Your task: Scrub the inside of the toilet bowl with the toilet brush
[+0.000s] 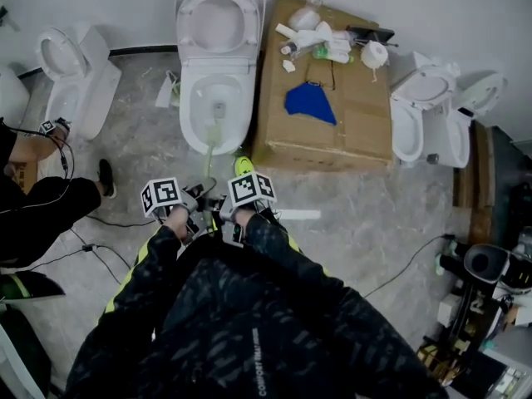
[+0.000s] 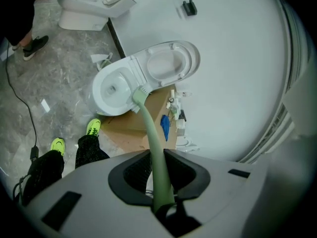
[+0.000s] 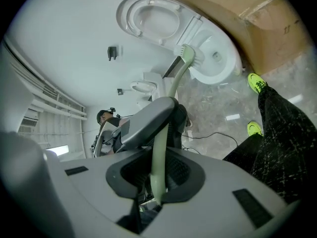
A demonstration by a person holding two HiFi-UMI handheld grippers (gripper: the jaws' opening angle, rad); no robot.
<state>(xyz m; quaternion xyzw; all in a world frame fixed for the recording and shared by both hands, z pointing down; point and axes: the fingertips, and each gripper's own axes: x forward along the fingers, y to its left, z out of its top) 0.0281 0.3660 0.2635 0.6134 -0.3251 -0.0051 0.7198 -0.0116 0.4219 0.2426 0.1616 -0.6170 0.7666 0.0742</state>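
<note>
A white toilet (image 1: 218,65) stands at the far wall with its lid up. The pale green toilet brush (image 1: 211,152) runs from my grippers into its bowl (image 1: 204,110). My left gripper (image 1: 198,199) and right gripper (image 1: 223,208) are close together, both shut on the brush handle. In the left gripper view the handle (image 2: 151,133) leaves the left gripper (image 2: 157,175), and the brush head (image 2: 139,95) lies by the bowl (image 2: 111,90). Seen from the right gripper (image 3: 158,175), the handle (image 3: 171,95) passes the left gripper (image 3: 148,118), and the brush head (image 3: 190,54) meets the bowl's edge (image 3: 215,58).
A big cardboard box (image 1: 366,127) stands right of the toilet, with bottles, a tape roll and a blue cloth (image 1: 309,104) on it. Other toilets stand at the left (image 1: 75,81) and right (image 1: 424,115). A person (image 1: 33,214) sits at the left. Cables cross the floor.
</note>
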